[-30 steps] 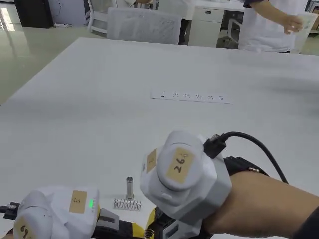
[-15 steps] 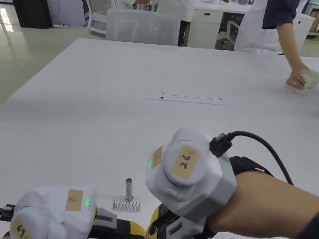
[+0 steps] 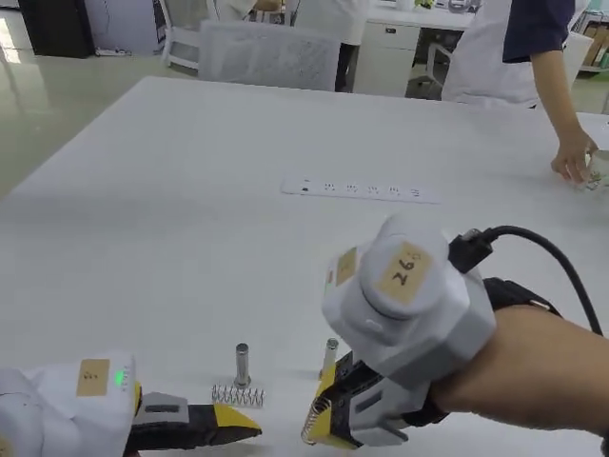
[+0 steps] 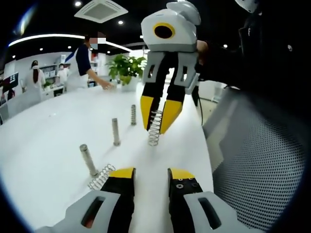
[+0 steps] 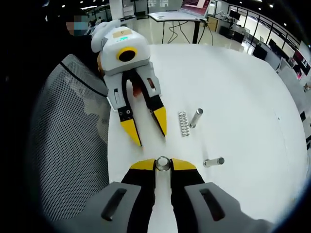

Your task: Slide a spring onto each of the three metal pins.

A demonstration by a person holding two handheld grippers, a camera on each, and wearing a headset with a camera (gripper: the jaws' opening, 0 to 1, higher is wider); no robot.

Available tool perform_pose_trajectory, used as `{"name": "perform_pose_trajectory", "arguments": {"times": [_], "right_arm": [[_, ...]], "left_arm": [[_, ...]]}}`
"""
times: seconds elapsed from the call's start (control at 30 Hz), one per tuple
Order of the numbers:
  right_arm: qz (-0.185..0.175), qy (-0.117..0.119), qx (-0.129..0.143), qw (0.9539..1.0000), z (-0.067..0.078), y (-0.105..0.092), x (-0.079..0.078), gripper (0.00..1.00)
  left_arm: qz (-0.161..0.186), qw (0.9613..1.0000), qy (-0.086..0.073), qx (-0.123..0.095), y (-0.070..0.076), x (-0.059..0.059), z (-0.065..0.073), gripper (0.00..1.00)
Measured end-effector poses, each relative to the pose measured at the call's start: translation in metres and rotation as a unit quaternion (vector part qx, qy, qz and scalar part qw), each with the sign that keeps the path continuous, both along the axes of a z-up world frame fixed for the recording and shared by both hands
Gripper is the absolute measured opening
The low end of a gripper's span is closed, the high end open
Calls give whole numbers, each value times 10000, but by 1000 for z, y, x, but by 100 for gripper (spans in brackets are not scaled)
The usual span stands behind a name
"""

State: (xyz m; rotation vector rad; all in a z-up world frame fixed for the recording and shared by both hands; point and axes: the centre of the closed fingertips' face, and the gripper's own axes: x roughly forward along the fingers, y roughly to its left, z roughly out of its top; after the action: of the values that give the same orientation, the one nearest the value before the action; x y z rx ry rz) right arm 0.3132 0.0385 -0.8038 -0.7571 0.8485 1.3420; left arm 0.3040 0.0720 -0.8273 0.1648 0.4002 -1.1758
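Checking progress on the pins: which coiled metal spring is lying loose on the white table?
The coiled metal spring lying flat by the nearest upright metal pin, before the left gripper; the other spring hangs clamped in the right gripper.

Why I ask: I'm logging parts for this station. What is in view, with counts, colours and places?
table: one, white, under everything.
metal pins: three, grey, upright in a row on the table.
loose spring: one, silver, lying beside an end pin.
held spring: one, silver, gripped just above the table.
power strip: one, white, mid-table.
chair: one, pale grey, beyond the far edge.
other person: one, standing at the far right edge.
left gripper: white, yellow-tipped jaws, open, empty.
right gripper: same colours, shut on the held spring.
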Motion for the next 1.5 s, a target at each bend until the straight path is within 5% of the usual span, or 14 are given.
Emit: {"name": "perform_pose_trajectory", "arguments": {"times": [0.3, 0.83, 1.5], "right_arm": [[-278, -155, 6, 9995, 11, -14, 21, 8], [-383, -567, -72, 9976, 35, -20, 58, 8], [-289, -501, -315, 9978, 16, -13, 83, 8]], "left_arm": [[392, 9991, 127, -119, 15, -1, -1, 35], [925, 9951, 41, -362, 26, 4, 11, 54], [1021, 9941, -74, -361, 28, 10, 13, 57]]}}
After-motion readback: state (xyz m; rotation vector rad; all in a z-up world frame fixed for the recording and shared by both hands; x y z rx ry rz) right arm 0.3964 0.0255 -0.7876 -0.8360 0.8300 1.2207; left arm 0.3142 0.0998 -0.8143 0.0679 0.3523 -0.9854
